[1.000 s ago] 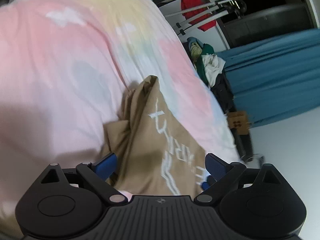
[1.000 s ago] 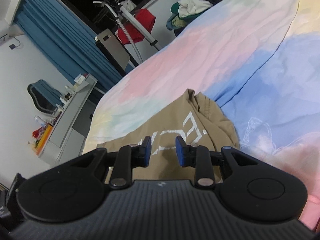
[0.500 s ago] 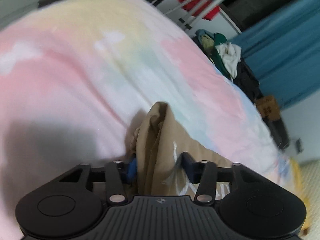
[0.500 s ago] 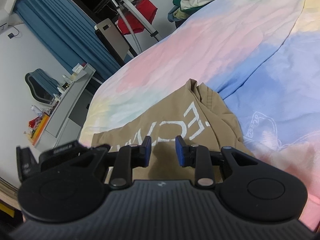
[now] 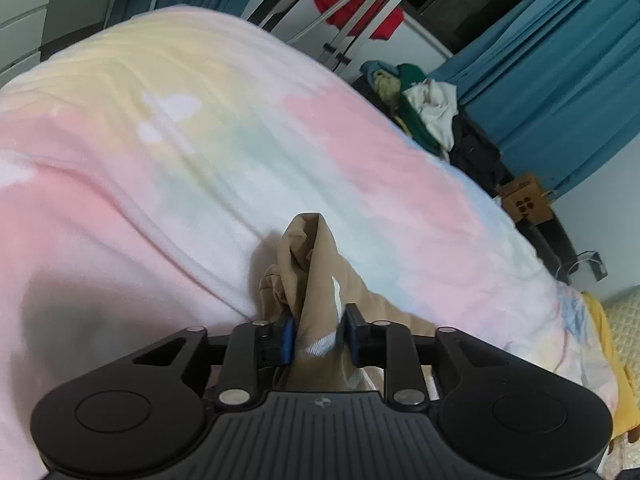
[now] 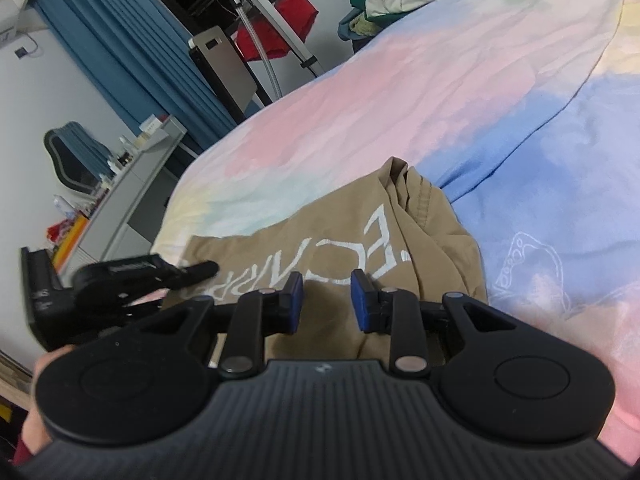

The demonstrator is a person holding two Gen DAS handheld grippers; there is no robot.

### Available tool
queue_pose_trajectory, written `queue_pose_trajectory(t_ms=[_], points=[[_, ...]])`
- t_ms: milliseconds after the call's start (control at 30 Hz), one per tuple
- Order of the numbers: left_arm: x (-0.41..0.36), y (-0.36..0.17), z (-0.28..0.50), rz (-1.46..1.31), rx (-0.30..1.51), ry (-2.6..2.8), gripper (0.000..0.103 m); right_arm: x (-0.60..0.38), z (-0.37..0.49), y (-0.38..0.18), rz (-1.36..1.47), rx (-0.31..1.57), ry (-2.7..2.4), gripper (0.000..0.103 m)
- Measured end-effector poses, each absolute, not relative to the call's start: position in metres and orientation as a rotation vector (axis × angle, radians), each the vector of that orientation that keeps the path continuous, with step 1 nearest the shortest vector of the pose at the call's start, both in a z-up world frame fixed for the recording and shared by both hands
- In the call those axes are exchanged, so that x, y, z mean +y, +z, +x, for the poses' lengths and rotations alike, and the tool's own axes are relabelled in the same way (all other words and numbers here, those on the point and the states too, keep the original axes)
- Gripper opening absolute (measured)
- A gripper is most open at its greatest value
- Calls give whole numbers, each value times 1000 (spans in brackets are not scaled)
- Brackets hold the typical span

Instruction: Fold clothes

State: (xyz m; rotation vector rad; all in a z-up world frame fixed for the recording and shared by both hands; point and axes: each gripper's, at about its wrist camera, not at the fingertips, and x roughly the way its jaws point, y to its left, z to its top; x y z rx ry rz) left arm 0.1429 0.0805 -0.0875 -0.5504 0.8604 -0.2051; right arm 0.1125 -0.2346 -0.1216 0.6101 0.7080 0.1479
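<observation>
A tan shirt [image 6: 320,236] with white lettering lies on a pastel tie-dye bedspread [image 6: 460,80]. In the left wrist view my left gripper [image 5: 319,334] is shut on a bunched fold of the tan shirt [image 5: 316,272], which rises in a ridge ahead of the fingers. In the right wrist view my right gripper [image 6: 326,300] hovers over the shirt's near edge, its jaws partly open with nothing between them. The left gripper's body [image 6: 120,280] shows at the left of the right wrist view, over the shirt's left side.
A pile of clothes [image 5: 424,108] lies at the bed's far edge. A clothes rack with a red garment [image 5: 352,4], blue curtains [image 5: 560,80] and a cardboard box [image 5: 524,200] stand beyond. A desk [image 6: 132,192] and chair [image 6: 72,152] stand to the left.
My left gripper closed from wide open onto the shirt's fold and bunched the cloth into a ridge. The left gripper came into the right wrist view. The right gripper stayed about the same.
</observation>
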Motion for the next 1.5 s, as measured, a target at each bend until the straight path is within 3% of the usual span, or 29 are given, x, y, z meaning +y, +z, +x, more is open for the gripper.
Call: queue_pose_trajectory(t_ms=[33, 67, 200, 500, 700, 967, 1300, 1500], points=[[82, -85, 141, -549, 857, -203, 33, -235, 113, -122, 612, 712, 146, 30], [85, -81, 138, -562, 853, -196, 41, -235, 113, -122, 616, 713, 148, 30], [91, -60, 127, -617, 802, -175, 82, -237, 113, -123, 627, 711, 154, 29], [78, -2, 37, -722, 710, -270, 102, -242, 106, -118, 662, 686, 148, 30], [53, -45, -1, -901, 876, -368, 102, -253, 102, -116, 720, 669, 124, 30], [34, -123, 15, -1024, 1030, -287, 102, -287, 86, -106, 888, 565, 111, 30], [47, -135, 34, -1056, 795, -214, 102, -298, 85, -111, 1083, 530, 246, 30], [56, -131, 36, -1140, 743, -255, 102, -269, 88, -128, 1287, 617, 433, 33]])
